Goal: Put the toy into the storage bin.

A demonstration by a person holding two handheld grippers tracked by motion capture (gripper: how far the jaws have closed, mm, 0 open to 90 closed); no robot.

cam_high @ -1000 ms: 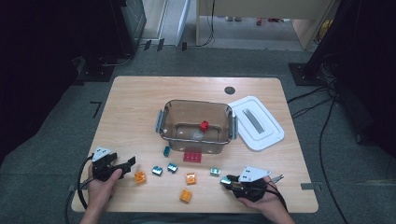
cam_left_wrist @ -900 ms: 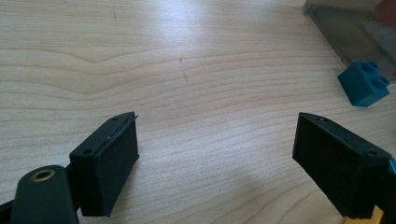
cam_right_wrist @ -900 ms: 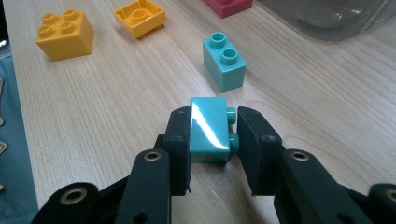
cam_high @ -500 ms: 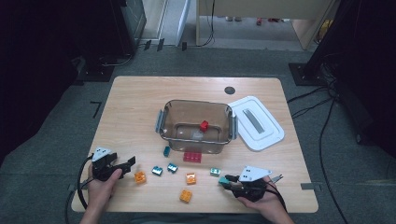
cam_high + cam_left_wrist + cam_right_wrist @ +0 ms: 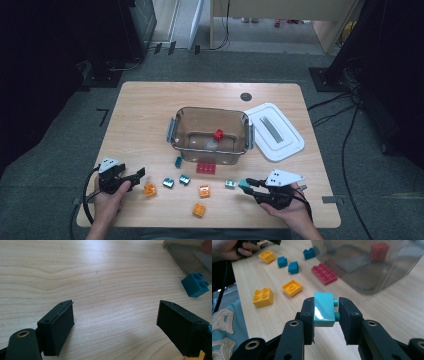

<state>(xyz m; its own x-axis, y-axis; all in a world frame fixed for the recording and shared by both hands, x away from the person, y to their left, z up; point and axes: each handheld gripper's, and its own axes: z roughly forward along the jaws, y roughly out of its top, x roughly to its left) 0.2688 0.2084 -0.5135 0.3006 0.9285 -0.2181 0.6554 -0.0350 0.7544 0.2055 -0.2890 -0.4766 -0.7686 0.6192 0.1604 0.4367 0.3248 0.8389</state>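
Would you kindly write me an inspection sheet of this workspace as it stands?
Surface: wooden table, dry.
Job's things: turquoise brick clamped in right gripper; clear bin open, red brick inside.
Clutter: loose orange, blue and red bricks in front of the bin; white lid beside it.
Grippers: left gripper open, holding nothing.
Cables: one trails from the left gripper; more on the floor at right.
Surroundings: grey carpet, dark stands.

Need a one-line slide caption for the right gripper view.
Right gripper clamps a turquoise brick above the table, clear container ahead.
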